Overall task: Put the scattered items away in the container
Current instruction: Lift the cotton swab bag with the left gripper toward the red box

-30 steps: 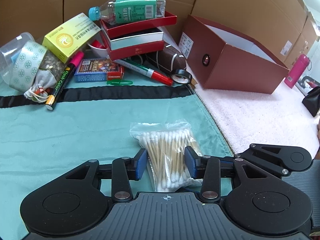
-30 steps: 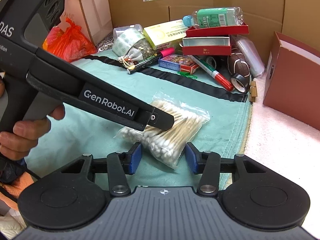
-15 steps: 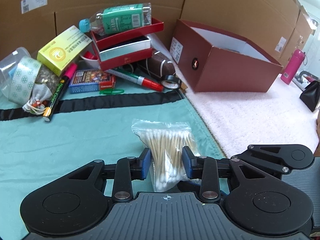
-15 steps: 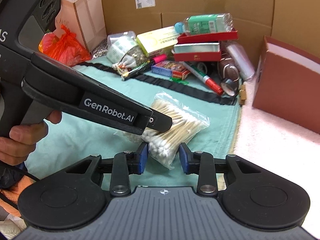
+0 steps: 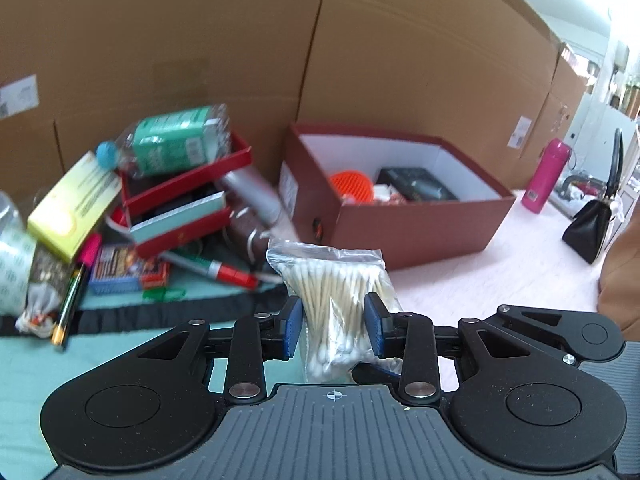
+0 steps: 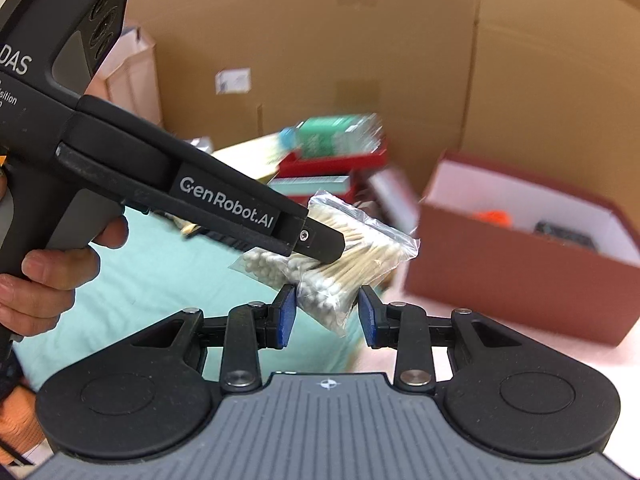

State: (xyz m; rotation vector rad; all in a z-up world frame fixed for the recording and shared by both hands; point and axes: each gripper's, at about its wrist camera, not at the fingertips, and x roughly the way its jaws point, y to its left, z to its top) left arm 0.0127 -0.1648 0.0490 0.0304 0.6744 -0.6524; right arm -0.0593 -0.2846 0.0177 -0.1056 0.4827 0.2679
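A clear bag of cotton swabs [image 5: 334, 300] is lifted off the teal cloth. My left gripper [image 5: 334, 330] is shut on its lower end. My right gripper [image 6: 327, 316] is also closed on the same bag [image 6: 340, 256] from another side; the left gripper's body [image 6: 224, 200] crosses the right wrist view. The dark red open box [image 5: 420, 216] stands ahead to the right, with an orange round thing [image 5: 351, 186] and a black item [image 5: 416, 184] inside. The box also shows in the right wrist view [image 6: 520, 276].
A pile lies at the back left: a green-label bottle [image 5: 172, 150], red stacked boxes [image 5: 180, 204], a yellow box [image 5: 74, 212], markers [image 5: 218, 270], a card pack [image 5: 124, 270]. Cardboard walls [image 5: 240, 40] stand behind. A pink bottle [image 5: 546, 176] and black bag [image 5: 592, 228] are at the far right.
Both grippers have lifted the swab bag off the cloth and carried it up and toward the red box, whose inside now shows.
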